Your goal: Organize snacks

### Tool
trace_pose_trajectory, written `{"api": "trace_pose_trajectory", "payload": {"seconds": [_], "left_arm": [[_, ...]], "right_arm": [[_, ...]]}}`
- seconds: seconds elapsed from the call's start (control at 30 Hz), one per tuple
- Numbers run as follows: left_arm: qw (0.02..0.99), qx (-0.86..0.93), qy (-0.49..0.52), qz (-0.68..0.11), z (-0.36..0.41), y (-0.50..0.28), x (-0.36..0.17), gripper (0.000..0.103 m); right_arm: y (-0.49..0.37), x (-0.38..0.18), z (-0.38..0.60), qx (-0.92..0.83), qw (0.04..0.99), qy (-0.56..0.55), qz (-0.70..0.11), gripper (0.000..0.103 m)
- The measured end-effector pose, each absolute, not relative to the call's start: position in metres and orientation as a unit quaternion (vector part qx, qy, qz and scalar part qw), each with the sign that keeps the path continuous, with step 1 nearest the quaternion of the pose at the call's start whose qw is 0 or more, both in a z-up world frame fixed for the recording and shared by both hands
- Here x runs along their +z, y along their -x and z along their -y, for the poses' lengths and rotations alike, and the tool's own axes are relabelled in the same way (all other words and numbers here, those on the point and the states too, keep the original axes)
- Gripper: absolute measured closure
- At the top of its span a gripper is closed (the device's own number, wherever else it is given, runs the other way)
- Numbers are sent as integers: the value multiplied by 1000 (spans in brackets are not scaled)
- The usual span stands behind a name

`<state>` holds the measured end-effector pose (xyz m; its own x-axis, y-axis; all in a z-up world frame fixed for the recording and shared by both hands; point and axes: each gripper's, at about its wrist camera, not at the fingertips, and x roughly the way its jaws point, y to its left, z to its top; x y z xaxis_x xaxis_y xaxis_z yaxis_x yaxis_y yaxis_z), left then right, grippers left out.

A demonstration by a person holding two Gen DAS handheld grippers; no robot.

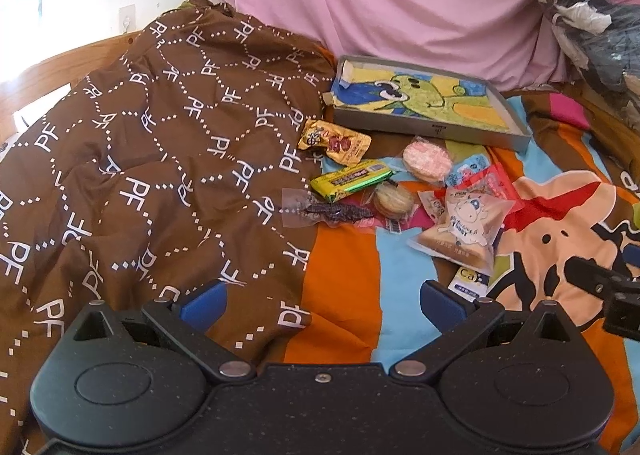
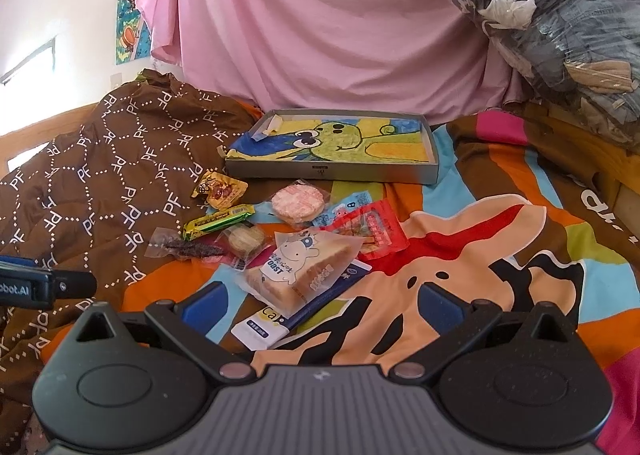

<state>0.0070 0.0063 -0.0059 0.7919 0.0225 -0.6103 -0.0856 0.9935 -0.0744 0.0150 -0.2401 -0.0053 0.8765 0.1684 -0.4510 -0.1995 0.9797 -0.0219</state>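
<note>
The snacks lie in a loose heap on the bed (image 2: 500,239), on its bright cartoon sheet, just in front of a shallow grey tray (image 2: 332,175) lined with a green cartoon drawing. The tray stands empty toward the far edge of the bed, below a hanging pink sheet (image 2: 320,35), so it is likely the place the snacks are meant to go; nothing has been sorted into it yet.

Nearest in the heap is a wrapped toast slice (image 2: 298,273) with a cow print. It rests on top of a long blue-and-white calcium packet (image 2: 260,329), and a red packet (image 2: 374,233) sits just behind it. Farther back lie a pink round cracker (image 2: 298,203), a pale round biscuit (image 2: 244,237), a green-and-yellow bar (image 2: 218,221), a dark dried snack in clear wrap (image 2: 188,247) and a golden packet (image 2: 220,189), the last ones at the edge of a brown quilt (image 2: 100,183) bunched over the bed's left side.

The right hand-held gripper (image 2: 320,303) hovers with its jaws spread wide and nothing between them; the calcium packet's near end lies just ahead, between the blue pads (image 2: 204,305), and the toast is just beyond. The left hand-held gripper (image 1: 322,303) is equally wide and empty, held over the quilt's edge, with the heap ahead and to its right, well apart.
</note>
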Motion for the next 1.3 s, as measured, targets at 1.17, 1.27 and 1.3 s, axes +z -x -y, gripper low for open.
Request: {"api": "trace_pose_trajectory", "payload": {"seconds": [1.17, 1.27, 1.3], "left_arm": [[919, -58, -94, -378, -10, -151, -17, 1], [915, -77, -109, -382, -19, -165, -24, 1], [914, -83, -112, -382, -22, -170, -26, 1]], "right_arm": [[-125, -43, 236, 216, 932, 68, -284, 0], [-134, -51, 232, 225, 931, 72, -280, 0], [-137, -53, 232, 225, 930, 73, -282, 0]]}}
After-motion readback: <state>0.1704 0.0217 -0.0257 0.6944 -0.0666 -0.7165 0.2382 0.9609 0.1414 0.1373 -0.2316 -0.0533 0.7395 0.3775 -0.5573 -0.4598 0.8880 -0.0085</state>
